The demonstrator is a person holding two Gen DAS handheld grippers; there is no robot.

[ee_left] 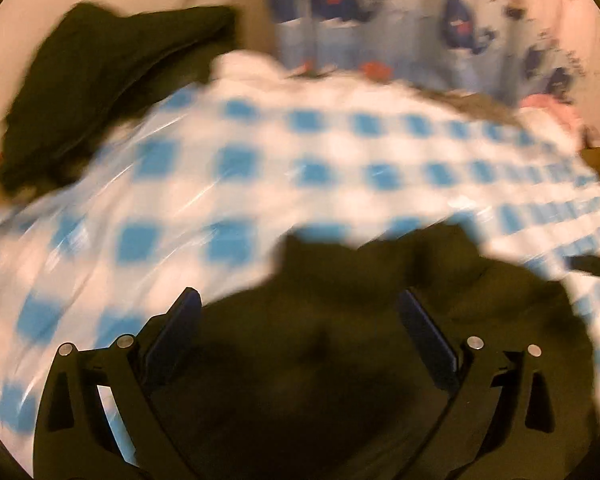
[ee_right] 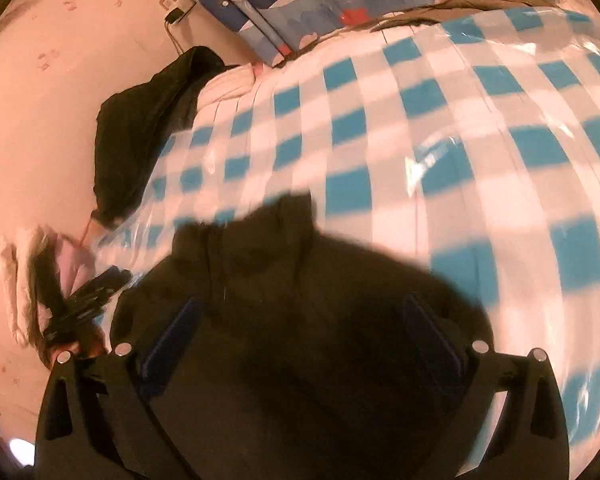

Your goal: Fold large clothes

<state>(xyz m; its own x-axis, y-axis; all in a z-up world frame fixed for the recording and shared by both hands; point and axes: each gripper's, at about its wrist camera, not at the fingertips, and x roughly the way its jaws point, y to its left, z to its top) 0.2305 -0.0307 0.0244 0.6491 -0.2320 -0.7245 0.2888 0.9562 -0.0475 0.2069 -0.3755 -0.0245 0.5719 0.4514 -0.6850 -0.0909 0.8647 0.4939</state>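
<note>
Dark garment (ee_right: 300, 320) under both grippers, on checked plastic sheet (ee_right: 440, 128).
Left gripper (ee_left: 300, 320) and right gripper (ee_right: 300, 320) spread wide, gripping nothing, poised just above cloth, likely for grabbing edges and folding.

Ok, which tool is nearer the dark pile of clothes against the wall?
Left. The left tool sits just off the dark pile's near end, at the checked sheet's edge; the right tool hangs over the other dark garment, farther across the sheet.
</note>
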